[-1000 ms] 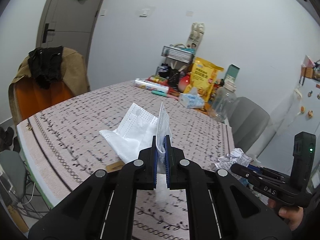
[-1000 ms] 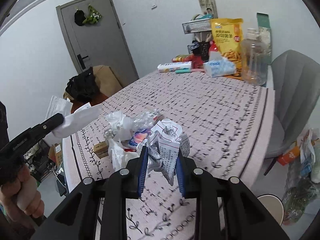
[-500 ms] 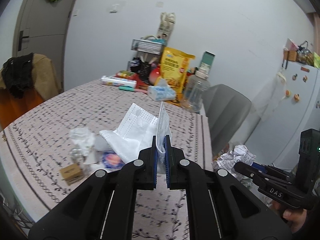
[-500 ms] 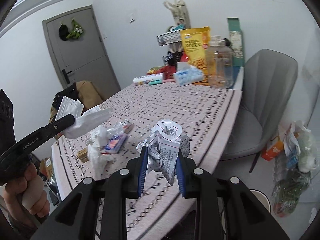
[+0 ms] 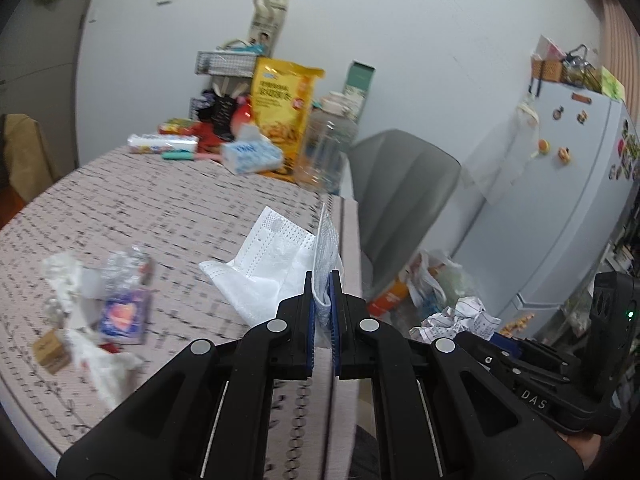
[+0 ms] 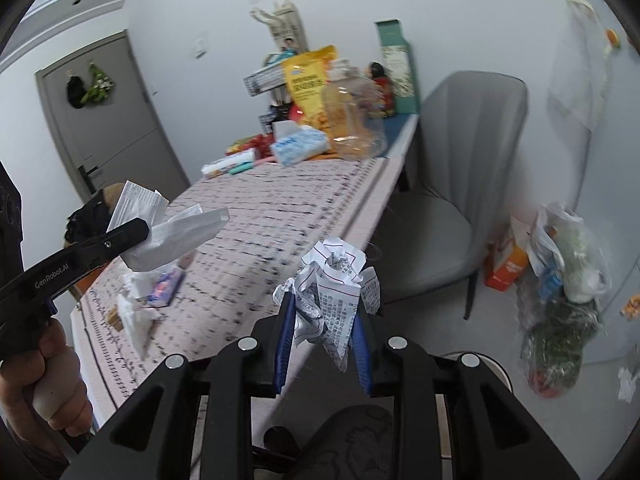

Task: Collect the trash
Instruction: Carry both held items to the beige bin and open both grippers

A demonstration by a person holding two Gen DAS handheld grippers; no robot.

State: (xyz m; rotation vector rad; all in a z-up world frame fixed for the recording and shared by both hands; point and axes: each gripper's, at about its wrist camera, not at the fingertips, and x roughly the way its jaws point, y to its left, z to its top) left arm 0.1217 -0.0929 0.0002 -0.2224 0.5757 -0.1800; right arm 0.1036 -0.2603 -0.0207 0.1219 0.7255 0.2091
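We hold a crumpled printed paper receipt (image 6: 334,288) clenched in the right gripper (image 6: 323,312) past the table edge; the left gripper (image 5: 321,300) pinches a white face mask (image 5: 272,264). Still left on the patterned tablecloth (image 5: 160,208): wrappers, tissue, small box (image 5: 50,351). A full clear trash bag (image 6: 560,292) sits on the floor; no bin visible.

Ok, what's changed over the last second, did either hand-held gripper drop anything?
No drops. Both views have swung away from the door side of the table toward the grey chair and the trash bags on the floor. The left hand-held gripper stays shut on the white face mask, the right hand-held gripper on the crumpled paper. The litter pile on the table is untouched.
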